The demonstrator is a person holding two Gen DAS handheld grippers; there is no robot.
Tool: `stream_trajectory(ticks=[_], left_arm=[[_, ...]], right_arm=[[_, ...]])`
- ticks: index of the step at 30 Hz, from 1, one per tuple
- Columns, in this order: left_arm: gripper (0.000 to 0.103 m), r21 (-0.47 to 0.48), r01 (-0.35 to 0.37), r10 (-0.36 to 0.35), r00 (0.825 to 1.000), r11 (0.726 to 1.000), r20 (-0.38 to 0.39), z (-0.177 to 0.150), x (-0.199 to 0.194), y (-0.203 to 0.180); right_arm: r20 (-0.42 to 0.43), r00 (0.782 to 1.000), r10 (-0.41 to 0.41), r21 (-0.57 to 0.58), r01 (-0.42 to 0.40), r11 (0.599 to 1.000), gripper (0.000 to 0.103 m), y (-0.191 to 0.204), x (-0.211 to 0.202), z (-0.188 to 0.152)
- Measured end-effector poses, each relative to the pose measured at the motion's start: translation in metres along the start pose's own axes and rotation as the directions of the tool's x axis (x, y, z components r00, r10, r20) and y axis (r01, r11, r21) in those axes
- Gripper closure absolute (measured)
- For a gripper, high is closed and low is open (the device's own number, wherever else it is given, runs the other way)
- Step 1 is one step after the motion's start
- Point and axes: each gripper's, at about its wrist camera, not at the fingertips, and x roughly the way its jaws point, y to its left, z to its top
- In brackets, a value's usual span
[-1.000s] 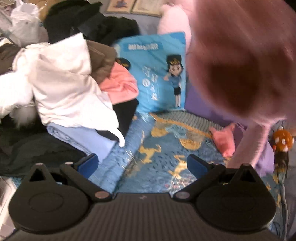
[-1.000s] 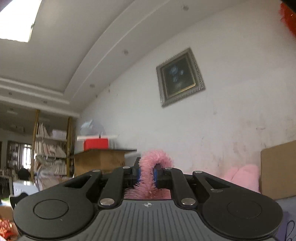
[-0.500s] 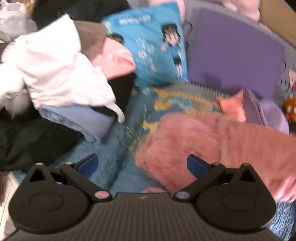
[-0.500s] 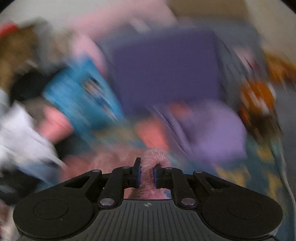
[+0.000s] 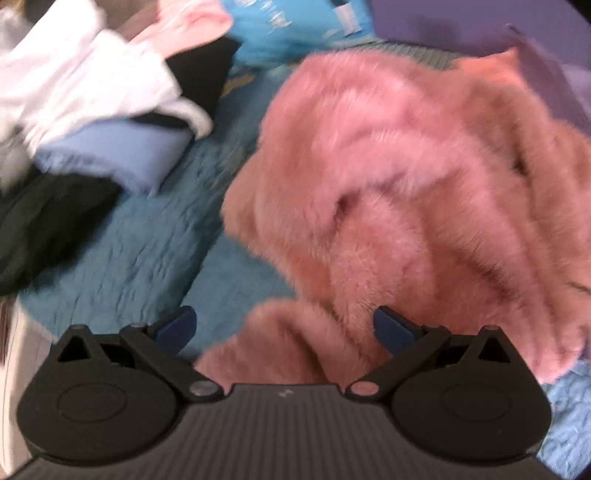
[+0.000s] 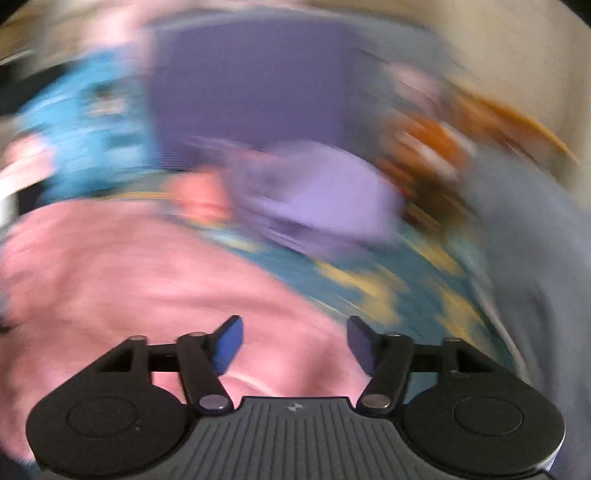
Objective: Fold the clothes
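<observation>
A fluffy pink garment [image 5: 399,192] lies crumpled on the blue bedspread [image 5: 122,251], filling the middle and right of the left wrist view. My left gripper [image 5: 284,328] is open just above its near edge, with pink fur between the jaws but not clamped. In the blurred right wrist view the same pink garment [image 6: 140,280] lies below and left. My right gripper [image 6: 293,341] is open above it and holds nothing.
A pile of clothes lies at the left: white garments [image 5: 74,77], a folded light blue piece [image 5: 118,151], black fabric [image 5: 48,225]. A blue cartoon pillow [image 5: 291,26] and a purple cushion [image 6: 251,88] lie behind. A lilac garment [image 6: 325,195] lies on the bedspread.
My right gripper swung the pink garment down from the air onto the bed and opened, letting it go. My left gripper moved closer over the garment and stayed open.
</observation>
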Motion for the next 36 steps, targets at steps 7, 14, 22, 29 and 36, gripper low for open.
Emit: stream_trajectory(ticks=[7, 14, 22, 29, 36], left_arm=[[0.000, 0.094, 0.075, -0.066, 0.993, 0.993, -0.093, -0.018, 0.018, -0.024], [0.000, -0.020, 0.157, -0.158, 0.973, 0.987, -0.166, -0.015, 0.029, 0.000], [0.000, 0.017, 0.121, -0.117, 0.982, 0.992, -0.145, -0.015, 0.007, -0.013], [0.000, 0.024, 0.095, -0.091, 0.987, 0.995, -0.134, -0.014, 0.017, -0.016], [0.000, 0.079, 0.085, -0.081, 0.995, 0.993, -0.059, -0.011, 0.009, -0.020]], right_arm=[[-0.093, 0.994, 0.061, -0.433, -0.095, 0.897, 0.097, 0.114, 0.097, 0.017], [-0.023, 0.984, -0.174, -0.192, 0.167, 0.967, 0.099, 0.009, 0.057, 0.033], [-0.041, 0.831, -0.554, 0.036, 0.555, 0.831, 0.097, -0.153, -0.027, 0.031], [0.117, 0.967, -0.227, -0.216, 0.248, 0.945, 0.035, -0.062, -0.017, 0.031], [0.102, 0.983, -0.155, -0.363, 0.182, 0.914, 0.028, 0.007, 0.119, 0.096]])
